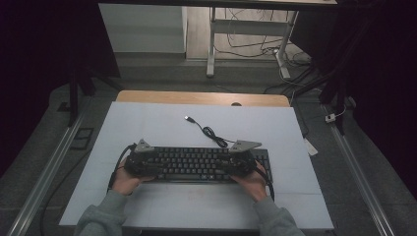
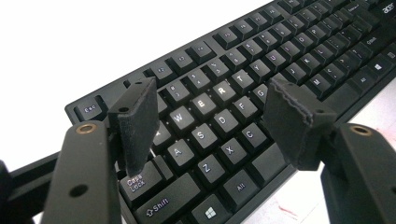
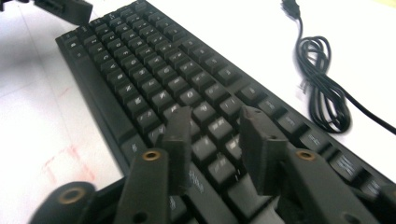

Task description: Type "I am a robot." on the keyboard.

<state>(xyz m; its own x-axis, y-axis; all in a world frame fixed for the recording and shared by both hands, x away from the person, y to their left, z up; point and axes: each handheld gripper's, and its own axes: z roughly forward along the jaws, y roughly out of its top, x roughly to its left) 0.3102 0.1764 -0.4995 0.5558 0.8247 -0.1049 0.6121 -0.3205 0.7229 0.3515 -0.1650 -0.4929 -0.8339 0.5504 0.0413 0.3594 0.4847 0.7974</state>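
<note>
White tabletop [image 1: 162, 128], black keyboard [image 2: 280, 60] with Esc, Caps Lock, Shift keys, left tongs [image 2: 212, 126] apart, right tongs [image 3: 212, 149] apart.

The high view is dim, its corners falling to near black, and the room beyond the table [image 1: 147, 128] is murky. Both gripper views are bright, the table surface blown out to white. Glare catches the keyboard [image 2: 219, 116] keycaps. The right gripper view is soft, probably from motion blur.

dim rm, grey floor [image 1: 162, 78], desk legs [image 1: 211, 49]
</note>
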